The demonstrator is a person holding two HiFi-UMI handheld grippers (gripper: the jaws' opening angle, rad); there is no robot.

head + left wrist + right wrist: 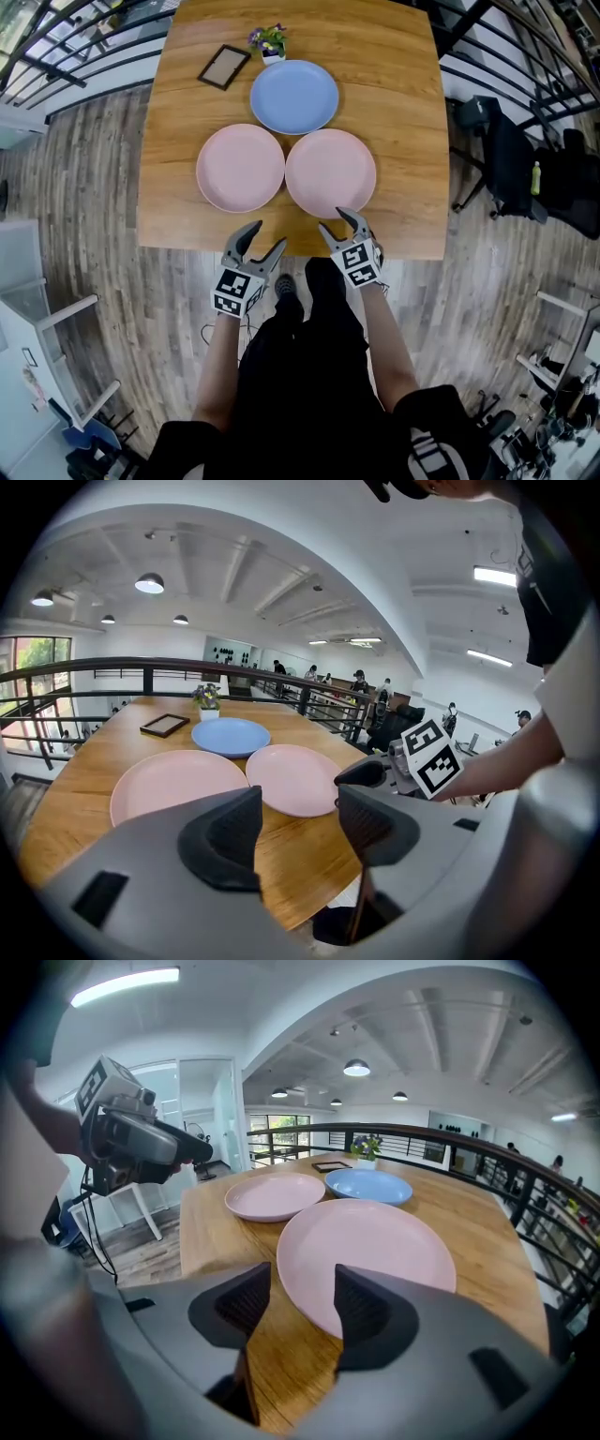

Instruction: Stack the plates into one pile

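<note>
Three plates lie apart on the wooden table (403, 141): a blue plate (294, 96) at the back, a pink plate (240, 167) at front left and a second pink plate (330, 172) at front right. My right gripper (335, 221) stands open at the near rim of the right pink plate (375, 1246), its pads not pressing on it. Off the table's front edge, below the left pink plate (173, 780), my left gripper (268, 236) is held open with nothing in it. In the left gripper view the jaws (298, 822) stand apart over the table edge.
A dark picture frame (224, 67) and a small flower pot (269, 42) sit at the table's back, behind the blue plate. Black railings run along the left and right sides. A black office chair (506, 159) stands right of the table.
</note>
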